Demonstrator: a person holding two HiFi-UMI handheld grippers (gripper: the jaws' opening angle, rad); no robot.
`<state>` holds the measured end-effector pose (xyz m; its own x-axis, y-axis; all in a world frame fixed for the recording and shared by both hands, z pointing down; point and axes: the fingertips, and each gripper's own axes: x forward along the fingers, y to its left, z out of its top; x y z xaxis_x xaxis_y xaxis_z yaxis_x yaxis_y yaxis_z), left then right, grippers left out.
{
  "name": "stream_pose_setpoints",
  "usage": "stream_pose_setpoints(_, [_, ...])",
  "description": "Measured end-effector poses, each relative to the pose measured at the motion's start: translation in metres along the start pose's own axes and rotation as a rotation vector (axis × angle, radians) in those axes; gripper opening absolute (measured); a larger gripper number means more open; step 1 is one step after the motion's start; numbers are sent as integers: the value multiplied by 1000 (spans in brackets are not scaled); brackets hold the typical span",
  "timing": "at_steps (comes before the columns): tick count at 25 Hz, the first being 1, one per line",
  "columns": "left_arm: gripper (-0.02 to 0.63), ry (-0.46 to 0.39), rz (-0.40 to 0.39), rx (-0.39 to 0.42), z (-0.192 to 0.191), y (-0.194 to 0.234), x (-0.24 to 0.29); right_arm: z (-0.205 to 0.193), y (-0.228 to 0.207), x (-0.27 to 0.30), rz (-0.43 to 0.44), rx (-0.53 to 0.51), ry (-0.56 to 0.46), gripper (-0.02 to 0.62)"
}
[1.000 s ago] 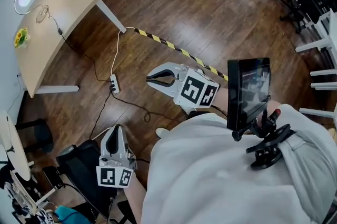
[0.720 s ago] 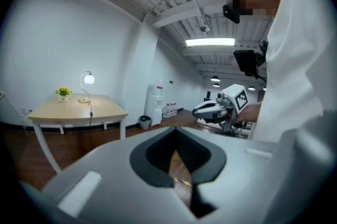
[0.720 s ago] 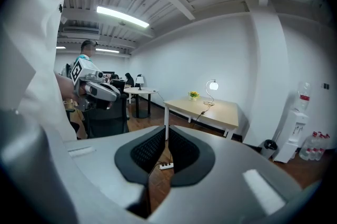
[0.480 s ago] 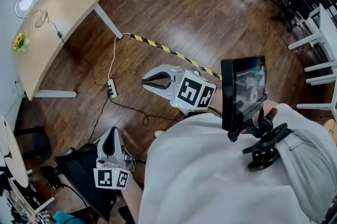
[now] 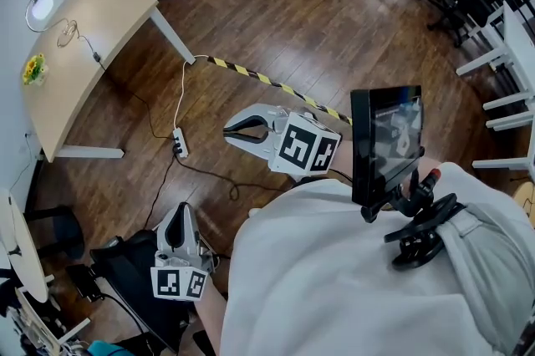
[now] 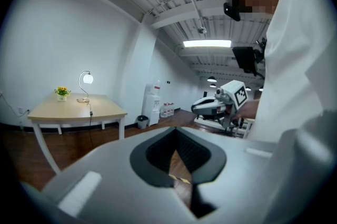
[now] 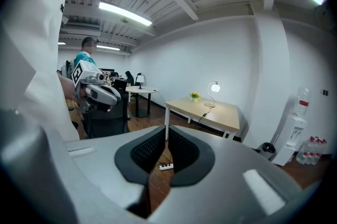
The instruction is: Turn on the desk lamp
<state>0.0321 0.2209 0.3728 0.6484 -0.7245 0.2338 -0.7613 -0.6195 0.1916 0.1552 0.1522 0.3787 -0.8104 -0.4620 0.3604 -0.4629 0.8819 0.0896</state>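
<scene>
Dark wooden floor (image 5: 334,28) stretches to a pale wooden counter (image 5: 84,53); the white globe-headed desk lamp (image 5: 38,7) stands at the counter's far end. Left claw (image 5: 179,216) and right claw (image 5: 236,129) are closed, empty and well away from the counter. Best to walk closer before seeking the switch.

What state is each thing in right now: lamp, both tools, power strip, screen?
desk lamp: globe glowing, looks lit.
left tool: shut, empty.
right tool: shut, empty.
power strip: on the floor, cords attached.
screen: lit, showing a picture.
</scene>
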Motion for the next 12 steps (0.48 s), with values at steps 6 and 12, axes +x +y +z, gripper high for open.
stream_pose_setpoints(6, [17, -3, 2, -4, 6, 3, 1, 5, -3, 2, 2, -23, 20, 9])
stream_pose_setpoints(12, [17, -4, 11, -7, 1, 3, -5, 2, 2, 4, 7, -30, 30, 9])
